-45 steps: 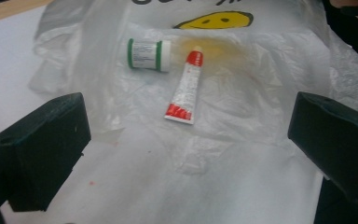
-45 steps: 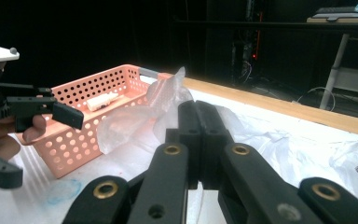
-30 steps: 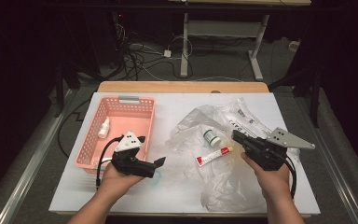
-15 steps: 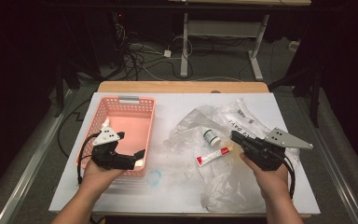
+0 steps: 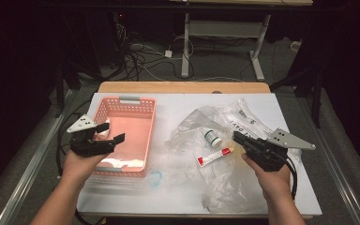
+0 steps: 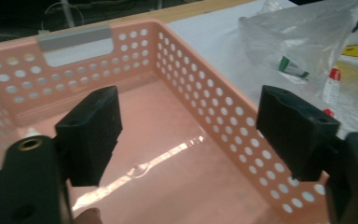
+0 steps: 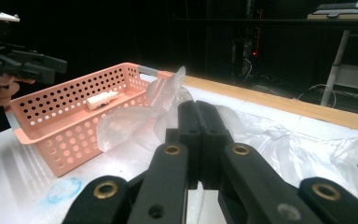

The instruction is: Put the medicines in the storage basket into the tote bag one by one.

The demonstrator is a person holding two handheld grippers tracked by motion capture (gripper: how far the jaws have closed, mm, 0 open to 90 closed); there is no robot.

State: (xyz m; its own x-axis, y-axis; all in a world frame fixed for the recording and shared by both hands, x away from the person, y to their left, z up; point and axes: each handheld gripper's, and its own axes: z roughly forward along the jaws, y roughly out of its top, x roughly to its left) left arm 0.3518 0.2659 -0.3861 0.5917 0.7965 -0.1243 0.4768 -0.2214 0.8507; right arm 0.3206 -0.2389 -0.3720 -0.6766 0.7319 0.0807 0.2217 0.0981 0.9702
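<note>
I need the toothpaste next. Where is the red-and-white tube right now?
In the high view the tube lies on the clear plastic bag, right of the pink basket, just below the small white bottle.

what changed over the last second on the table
The left tongs moved from the table in front of the pink basket leftward to its left rim; their jaws have just been closing a little, with nothing between them. The right tongs stayed shut above the plastic bag; the tube and bottle did not move.
</note>
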